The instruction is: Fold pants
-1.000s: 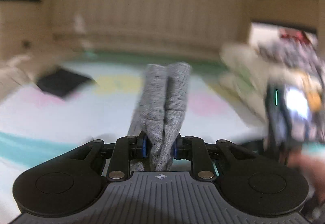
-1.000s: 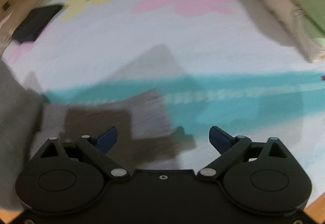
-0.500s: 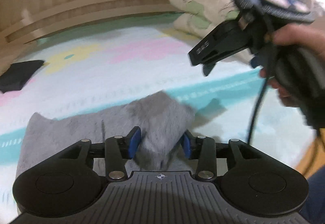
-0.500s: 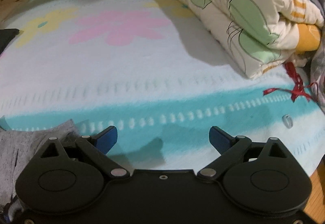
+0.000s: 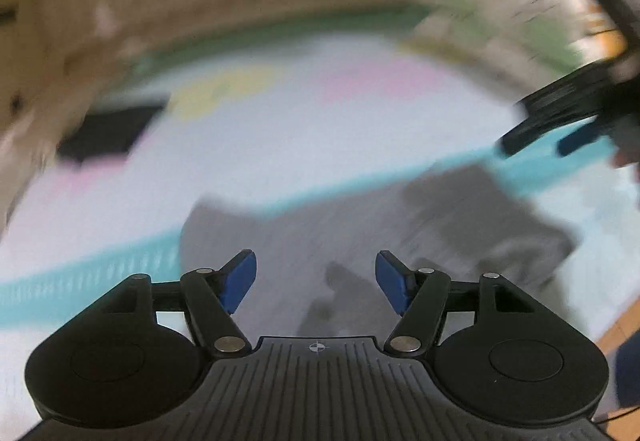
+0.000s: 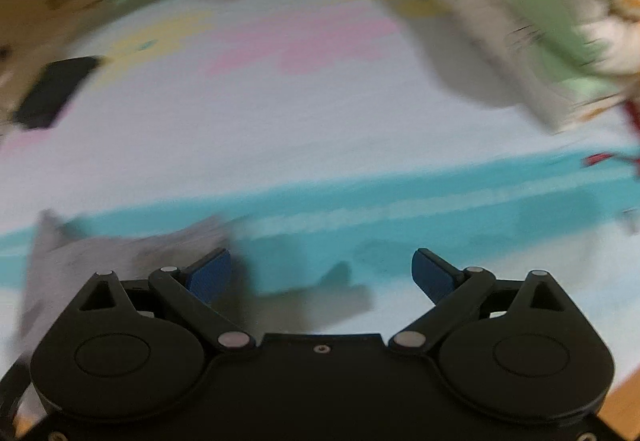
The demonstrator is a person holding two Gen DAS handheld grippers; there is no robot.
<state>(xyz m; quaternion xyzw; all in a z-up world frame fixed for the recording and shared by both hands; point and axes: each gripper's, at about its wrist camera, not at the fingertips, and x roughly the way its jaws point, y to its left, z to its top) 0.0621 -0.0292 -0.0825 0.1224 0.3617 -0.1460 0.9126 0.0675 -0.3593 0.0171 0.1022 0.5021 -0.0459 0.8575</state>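
Both tools hang empty above the bed: the grey pants [image 5: 360, 237] lie in a flattish, doubled-over heap on the flowered sheet [image 5: 280, 145], probably laid down so the fold can settle. The left hand-held gripper [image 5: 316, 279] has its blue pads spread wide over the cloth, touching nothing visible. The right hand-held gripper [image 6: 322, 275], equally agape, sits beside the pants' edge, over the teal stripe [image 6: 440, 197].

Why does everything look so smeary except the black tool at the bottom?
Left wrist view: the gray pants and flowery blanket are streaked by motion, while the left tool stays sharp. Right wrist view: same smear, right tool crisp, its dark shadow beneath.
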